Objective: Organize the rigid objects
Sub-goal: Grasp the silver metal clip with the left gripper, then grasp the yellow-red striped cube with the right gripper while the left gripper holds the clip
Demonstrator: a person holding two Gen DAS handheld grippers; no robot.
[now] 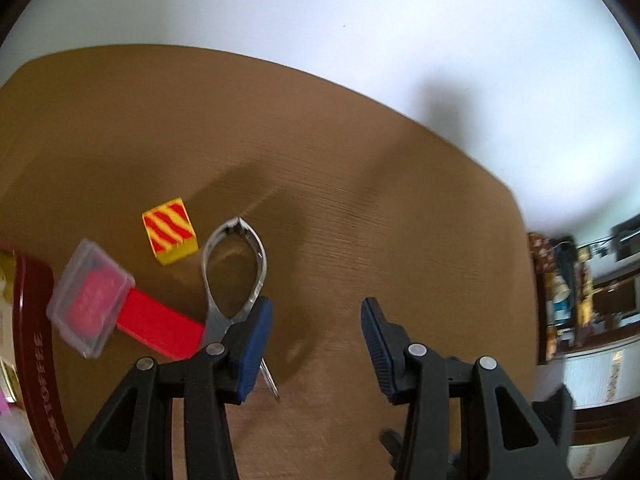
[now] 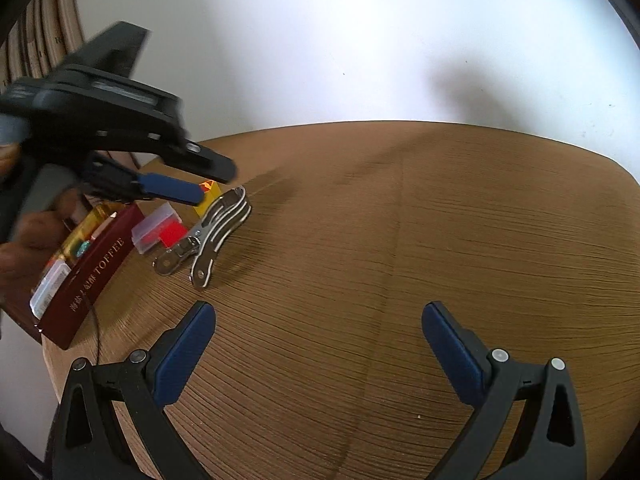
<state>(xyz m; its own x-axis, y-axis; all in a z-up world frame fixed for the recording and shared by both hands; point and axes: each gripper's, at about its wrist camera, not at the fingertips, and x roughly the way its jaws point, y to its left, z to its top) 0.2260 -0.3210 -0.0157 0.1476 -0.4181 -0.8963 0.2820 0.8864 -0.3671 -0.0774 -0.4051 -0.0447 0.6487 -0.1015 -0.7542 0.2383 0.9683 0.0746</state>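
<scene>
From the left wrist camera we see our left gripper (image 1: 318, 344) hanging over the brown wooden table (image 1: 400, 220), its jaws apart and holding nothing. The metal nail clipper (image 1: 234, 268) lies on the table just ahead of our left finger (image 1: 252, 344), whose blue pad covers the clipper's near end; we cannot tell whether they touch. A small yellow cube with red stripes (image 1: 170, 230) sits just beyond and to the left of the clipper. A flat red block (image 1: 160, 330) lies to the clipper's left, and a small clear plastic case (image 1: 90, 300) with something pink inside overlaps the block's far end. At the left edge curves the dark red tin (image 1: 34, 340) with gold lettering. A white wall rises behind the table, and cluttered shelves show at the far right. The clipper is silvery, with two bowed arms meeting at a pinched tip.

From the right wrist camera, our right gripper (image 2: 318, 354) is released too, empty over bare wood grain, well apart from the items. Our left gripper (image 2: 176, 188) appears at the upper left, blurred, above the cluster. The nail clipper (image 2: 220, 228) lies beside the red block (image 2: 172, 234) and the clear case (image 2: 154, 224), near the tin (image 2: 92, 276), which holds several small items.
</scene>
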